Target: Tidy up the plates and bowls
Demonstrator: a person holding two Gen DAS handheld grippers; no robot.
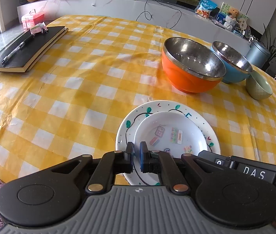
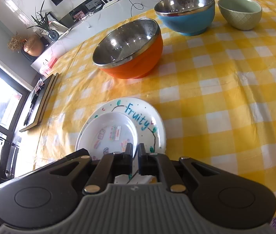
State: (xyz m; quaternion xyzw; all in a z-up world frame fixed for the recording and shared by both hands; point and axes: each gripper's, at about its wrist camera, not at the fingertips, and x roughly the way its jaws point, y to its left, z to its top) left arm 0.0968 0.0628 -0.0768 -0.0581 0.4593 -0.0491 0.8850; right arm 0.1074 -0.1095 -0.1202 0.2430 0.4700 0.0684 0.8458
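Both the left tongs (image 1: 136,152) and right tongs (image 2: 135,152) pinch the small plate (image 1: 176,134) by its rim, near the counter's (image 1: 79,89) front edge. It looks stiff, glossy, slippery and breakable; the thin rim is the hold.

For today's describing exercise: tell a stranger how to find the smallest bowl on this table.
Start at the yellow checked tablecloth and follow the row of three bowls. Past the orange bowl and the blue bowl stands the pale green bowl. It alone lacks a shiny metal lining and has a quilted outside.
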